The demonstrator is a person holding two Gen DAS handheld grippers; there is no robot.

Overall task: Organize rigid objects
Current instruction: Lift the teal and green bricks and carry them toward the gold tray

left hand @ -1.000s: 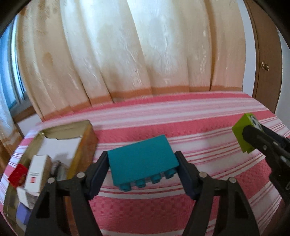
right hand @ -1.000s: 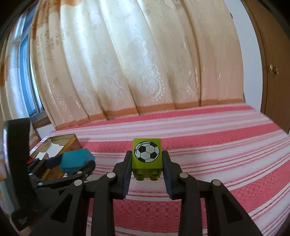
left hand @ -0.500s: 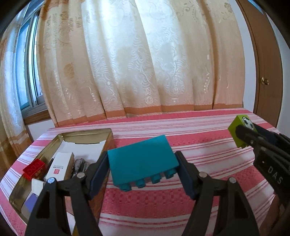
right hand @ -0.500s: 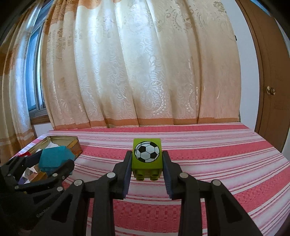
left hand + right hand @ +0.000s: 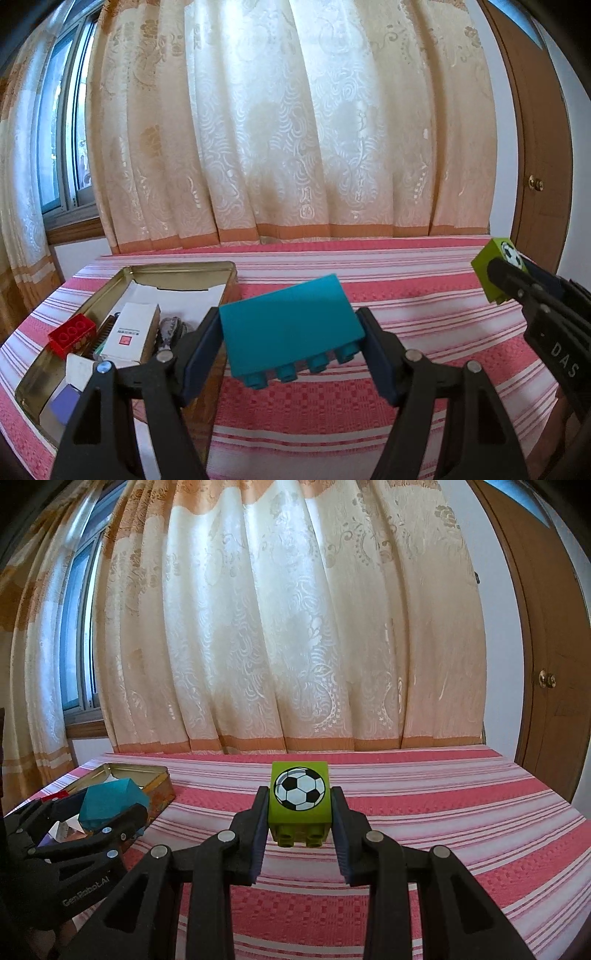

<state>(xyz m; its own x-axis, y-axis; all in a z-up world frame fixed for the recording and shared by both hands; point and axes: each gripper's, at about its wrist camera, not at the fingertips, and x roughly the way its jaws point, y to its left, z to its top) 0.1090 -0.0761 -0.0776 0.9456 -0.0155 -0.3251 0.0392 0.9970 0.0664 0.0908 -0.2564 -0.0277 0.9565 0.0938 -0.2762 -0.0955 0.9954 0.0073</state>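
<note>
My left gripper [image 5: 290, 345] is shut on a wide teal brick [image 5: 288, 325], held above the red striped cloth just right of the gold tin [image 5: 177, 267]. The teal brick [image 5: 110, 803] and left gripper [image 5: 92, 823] also show at the left of the right wrist view, over the tin's [image 5: 155, 775] near end. My right gripper [image 5: 299, 812] is shut on a lime-green brick [image 5: 299, 801] with a football picture, studs facing me. That green brick [image 5: 498, 269] hangs at the right edge of the left wrist view, gripped by the right gripper [image 5: 509, 280].
The tin holds a red brick [image 5: 72, 334], a white carton [image 5: 131, 332], a pale purple block [image 5: 64, 406] and paper. The striped cloth [image 5: 424, 812] covers a table. Cream curtains [image 5: 288, 129] hang behind, with a window [image 5: 59, 147] at left and a wooden door [image 5: 546, 646] at right.
Both views have tilted up and levelled out. The tin has shifted rightwards in the left wrist view, so the teal brick now sits closer to it. Both grips are unchanged.
</note>
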